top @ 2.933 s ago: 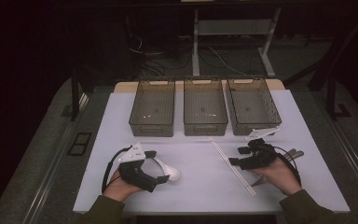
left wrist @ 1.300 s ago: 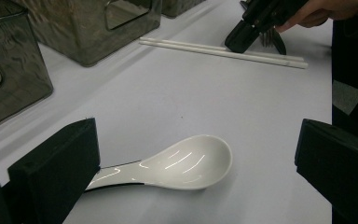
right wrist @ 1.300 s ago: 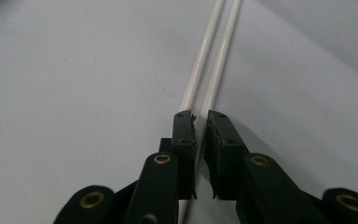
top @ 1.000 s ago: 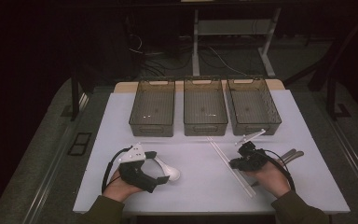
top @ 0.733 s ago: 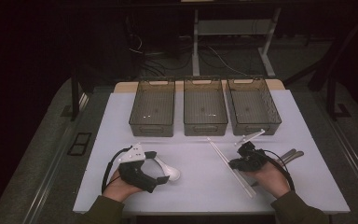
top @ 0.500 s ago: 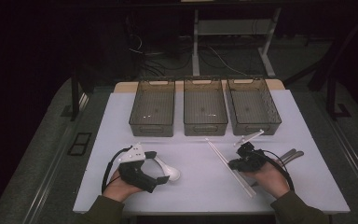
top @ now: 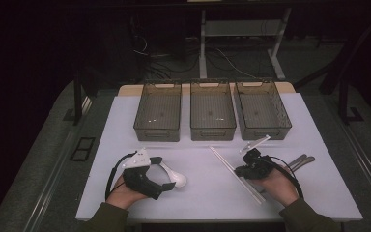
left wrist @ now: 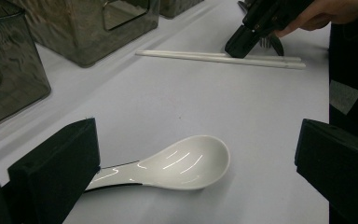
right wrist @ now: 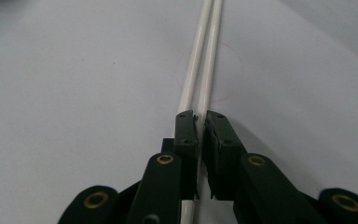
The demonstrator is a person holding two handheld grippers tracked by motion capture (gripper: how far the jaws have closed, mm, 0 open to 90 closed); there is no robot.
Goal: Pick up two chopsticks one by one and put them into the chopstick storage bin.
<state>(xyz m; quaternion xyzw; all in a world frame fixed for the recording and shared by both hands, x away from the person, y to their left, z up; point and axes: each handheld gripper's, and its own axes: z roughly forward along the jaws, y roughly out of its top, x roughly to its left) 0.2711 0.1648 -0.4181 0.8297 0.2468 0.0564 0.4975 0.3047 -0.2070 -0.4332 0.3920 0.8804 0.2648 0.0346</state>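
Since the earlier frames the right gripper (right wrist: 199, 123) has reached the chopsticks (right wrist: 205, 56) — jaws pinching one; left gripper (left wrist: 196, 177) wide around the spoon (left wrist: 182, 161).

No readable txt, labels or nos. anywhere.

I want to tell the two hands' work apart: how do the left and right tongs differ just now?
The left tongs stand wide open, while the right tongs are shut. The left tongs straddle a white spoon without pressing it; the right tongs pinch white chopsticks that lie on the table. The left tongs sit at the table's left, the right tongs at its right, near a fork. Both are black and low over the table.
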